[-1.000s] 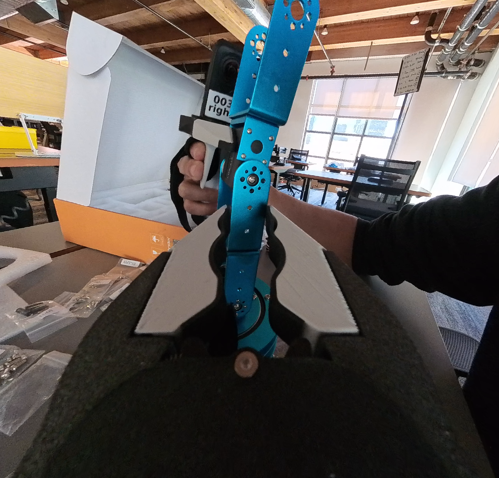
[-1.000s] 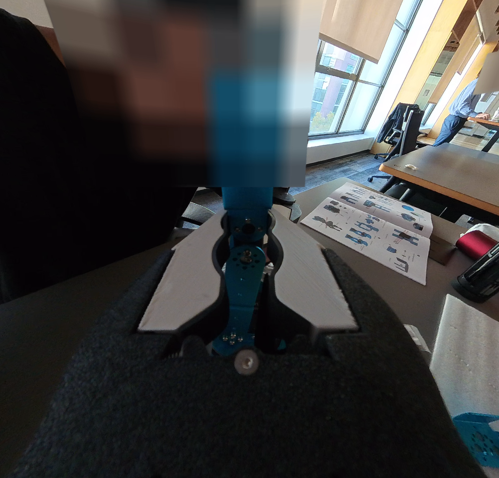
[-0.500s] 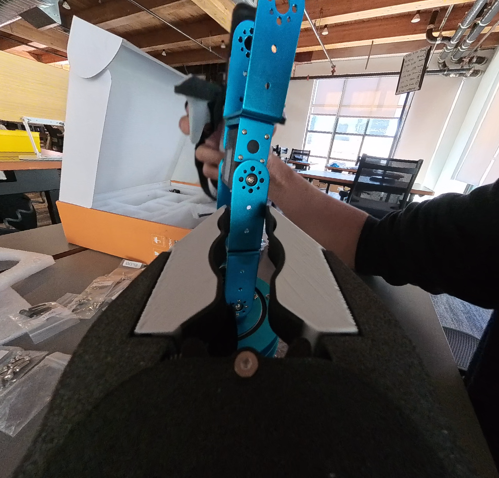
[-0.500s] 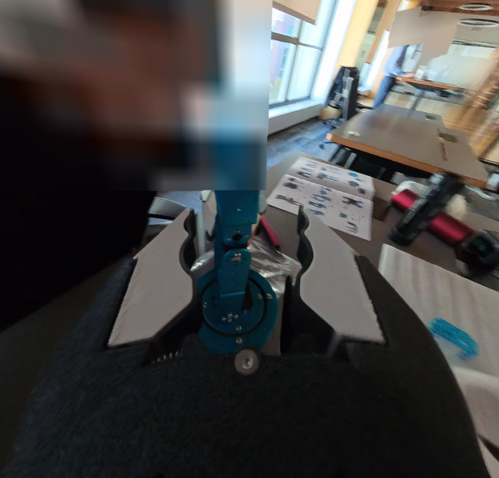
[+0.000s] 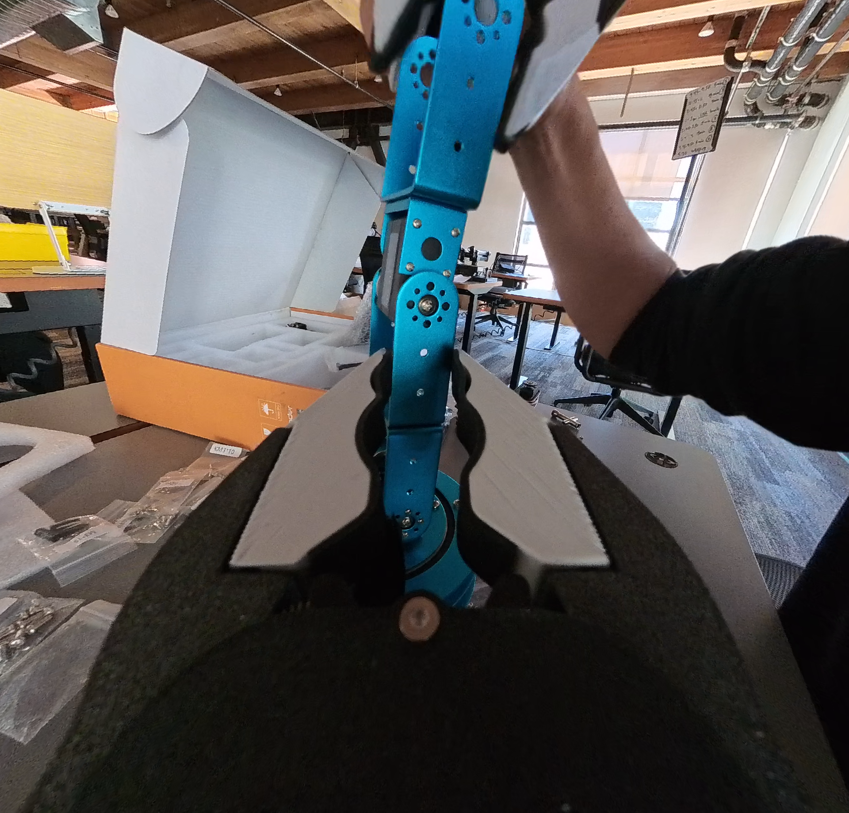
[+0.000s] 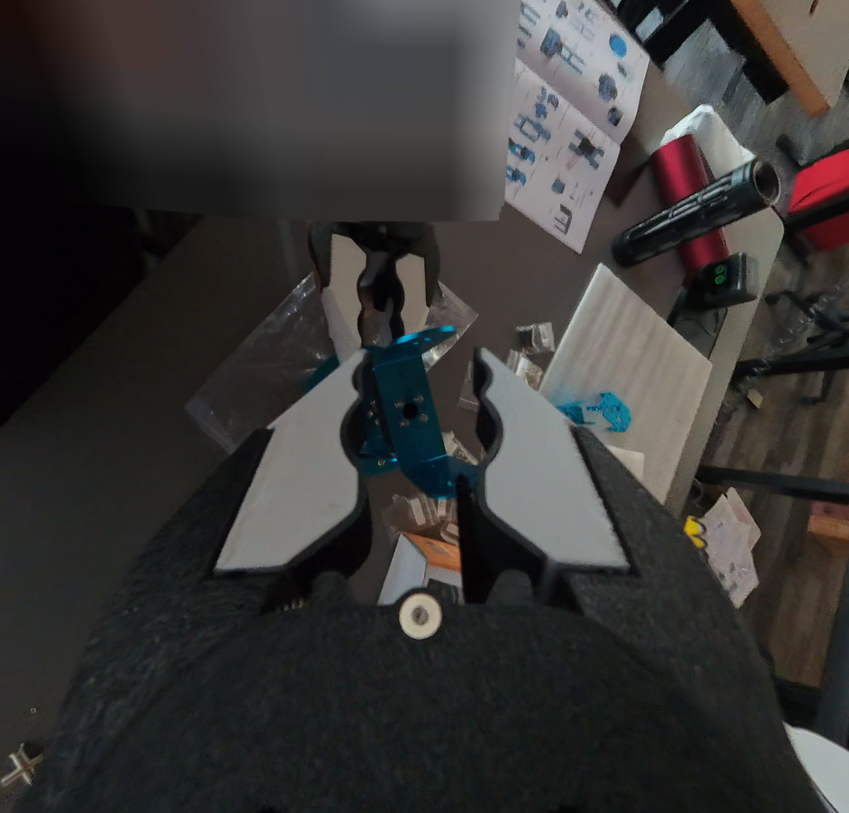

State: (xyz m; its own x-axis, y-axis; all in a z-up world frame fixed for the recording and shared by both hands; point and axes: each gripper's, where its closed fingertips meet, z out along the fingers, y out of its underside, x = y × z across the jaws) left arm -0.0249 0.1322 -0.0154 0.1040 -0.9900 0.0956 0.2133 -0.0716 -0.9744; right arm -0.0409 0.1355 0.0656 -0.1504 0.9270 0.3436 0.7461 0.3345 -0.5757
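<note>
Above the table, right gripper (image 6: 420, 361) (jaws apparently spread) straddles blue arm (image 5: 425, 313)

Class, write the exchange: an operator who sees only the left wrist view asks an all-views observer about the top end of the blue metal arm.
Operator: My left tool clamps the blue arm. Is the right tool shut on its top?
Observer: No, it is open, with the top bracket between its fingers.
Operator: What lies beyond that bracket?
Observer: A loose blue part rests on a white foam sheet.
</note>
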